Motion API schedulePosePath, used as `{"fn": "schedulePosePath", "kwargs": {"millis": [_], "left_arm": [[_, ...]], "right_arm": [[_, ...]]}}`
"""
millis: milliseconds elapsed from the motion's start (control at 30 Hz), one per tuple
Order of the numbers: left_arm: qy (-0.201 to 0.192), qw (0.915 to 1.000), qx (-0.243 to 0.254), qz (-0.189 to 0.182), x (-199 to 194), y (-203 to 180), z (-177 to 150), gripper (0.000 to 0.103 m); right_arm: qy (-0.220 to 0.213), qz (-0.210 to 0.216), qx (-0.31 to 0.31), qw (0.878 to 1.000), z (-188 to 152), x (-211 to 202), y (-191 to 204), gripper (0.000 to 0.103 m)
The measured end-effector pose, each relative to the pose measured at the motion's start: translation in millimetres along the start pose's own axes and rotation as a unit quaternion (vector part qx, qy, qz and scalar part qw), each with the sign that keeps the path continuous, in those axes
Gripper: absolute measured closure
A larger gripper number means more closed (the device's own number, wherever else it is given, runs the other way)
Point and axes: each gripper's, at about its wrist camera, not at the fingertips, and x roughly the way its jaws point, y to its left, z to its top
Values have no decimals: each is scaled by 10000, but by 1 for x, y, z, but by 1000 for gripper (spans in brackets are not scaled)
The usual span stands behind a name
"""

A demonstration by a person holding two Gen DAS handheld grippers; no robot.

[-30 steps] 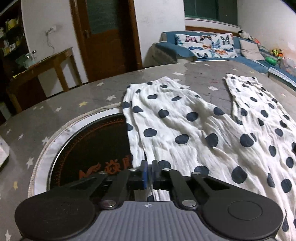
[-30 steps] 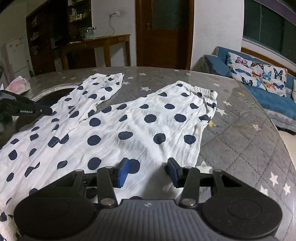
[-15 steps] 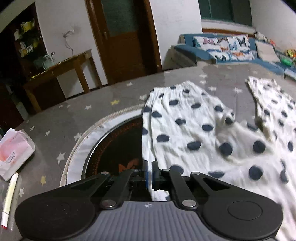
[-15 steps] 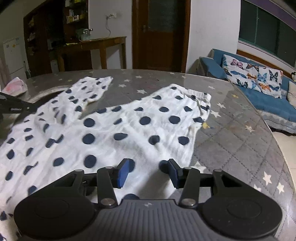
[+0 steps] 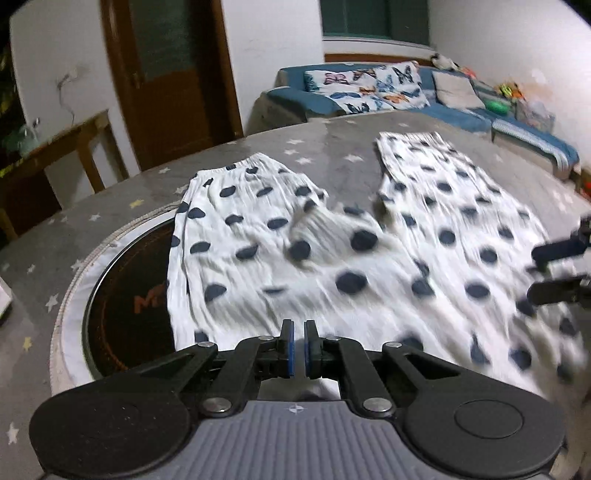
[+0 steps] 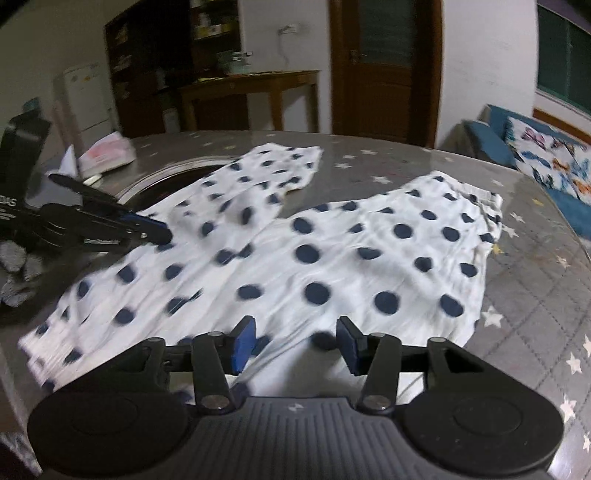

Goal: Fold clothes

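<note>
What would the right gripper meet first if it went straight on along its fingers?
Most likely the polka-dot trousers: the right gripper, its jaws opening with cloth lying between them, points down at the fabric spread on the table. Depth is blurred, so contact distance is unclear.

The room has white walls [image 5: 280, 62] and a brown wooden door [image 6: 384, 66] with a dark glass panel. A blue sofa [image 5: 461, 114] with butterfly-print cushions [image 5: 369, 86] stands under a dark window [image 5: 373, 18]. A wooden side table [image 6: 251, 83] stands left of the door, before dark shelves [image 6: 166, 48] and a white fridge [image 6: 86, 98].
</note>
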Motion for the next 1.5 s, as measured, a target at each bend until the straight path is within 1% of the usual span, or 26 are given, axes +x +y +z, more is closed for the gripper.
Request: {"fn": "schedulePosePath", "kwargs": {"millis": [133, 200, 267, 333, 433, 500, 567, 733, 900, 933, 1100, 1167, 1300, 1500], "left_arm": [[-217, 9988, 369, 248, -10, -5, -16, 96], [-243, 9980, 451, 369, -14, -3, -22, 96], [-258, 9968, 538, 525, -17, -1, -28, 96], [-239, 9956, 593, 678, -18, 4, -33, 96], [-144, 9963, 431, 735, -21, 13, -33, 96], [-208, 9970, 262, 699, -27, 16, -29, 96], [-346, 9977, 198, 540, -36, 11, -26, 96], [-504, 9980, 366, 36, -43, -16, -23, 96], [-261, 9981, 555, -53, -28, -26, -31, 96], [-299, 9979, 569, -76, -28, -24, -33, 96], [-236, 9978, 615, -33, -32, -15, -39, 96], [-184, 9980, 611, -28, -34, -12, -39, 96], [-103, 9985, 524, -100, -35, -5, -30, 96], [-286, 9995, 137, -80, -16, 8, 13, 96]], "right_arm": [[84, -51, -320, 9994, -17, -11, 15, 51], [178, -158, -423, 9988, -27, -16, 19, 51], [162, -205, -409, 9988, -36, -25, 18, 51], [171, -241, -311, 9991, -42, -34, 15, 51], [173, -299, -237, 9991, -47, -45, 15, 51], [89, -310, -267, 9991, -45, -51, 18, 51], [-10, -270, -274, 9993, -41, -53, 22, 51], [-49, -174, -274, 9995, -38, -42, 27, 51], [115, -175, -238, 9995, -44, -35, 26, 50], [152, -160, -222, 9995, -46, -37, 24, 50], [353, -43, -134, 9993, -45, -44, 15, 50], [410, 97, -56, 9991, -38, -44, 10, 51], [251, 86, -116, 9996, -13, -38, -4, 50], [115, -244, -42, 9996, 30, 0, -42, 50]]}}
